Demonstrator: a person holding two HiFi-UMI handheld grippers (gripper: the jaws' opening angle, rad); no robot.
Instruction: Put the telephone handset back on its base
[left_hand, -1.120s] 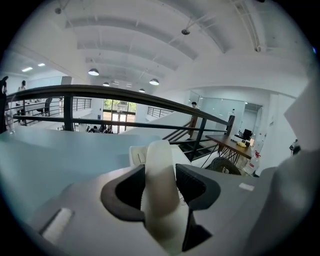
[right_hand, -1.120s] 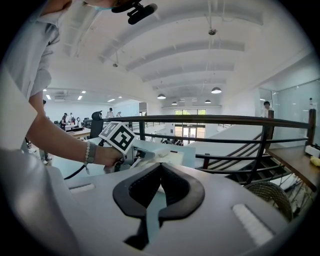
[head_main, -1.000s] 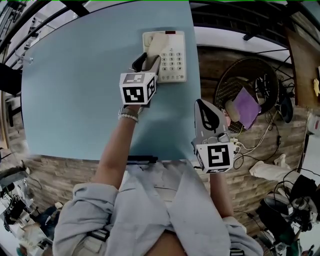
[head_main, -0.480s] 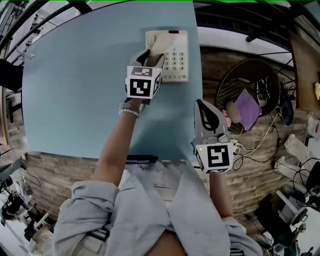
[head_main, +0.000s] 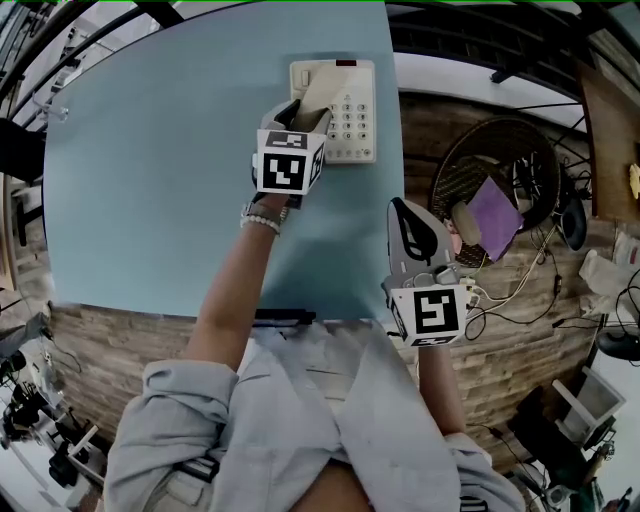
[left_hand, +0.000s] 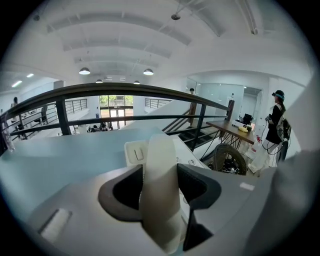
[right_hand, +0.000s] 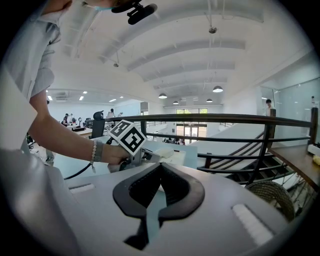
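The cream handset (left_hand: 159, 192) is caught lying lengthwise between the jaws of the left gripper (head_main: 303, 114). Those jaws have just been opening and are now spread wide. One dark pad (left_hand: 122, 192) is seen at each flank of the handset, close beside it, and no squeeze can be made out.

Straight ahead of this gripper's tips, the handset is laid along the left side of the telephone base (head_main: 358, 150). The keypad (head_main: 352, 112) is left uncovered just to the gripper's right. Whether the handset is fully seated in its cradle cannot be told from here. The base is set on the pale blue table (head_main: 150, 190), near its far right corner. A bead bracelet (head_main: 260, 222) is worn on the wrist behind the left gripper.

Over to the right gripper (right_hand: 161, 166). It is held well back from the telephone, nearer the person and to the right of the left gripper, above the table's near right edge. Its jaws are brought together at the tips. Nothing is held between them, and only a sliver of blue tabletop is glimpsed through the slit behind the pads. Ahead of it and to its left, the other gripper's marker cube is picked up in its own view. Off to its right, below table level, a round wicker basket (head_main: 470, 160) with a purple cloth (head_main: 495, 215) is seen.
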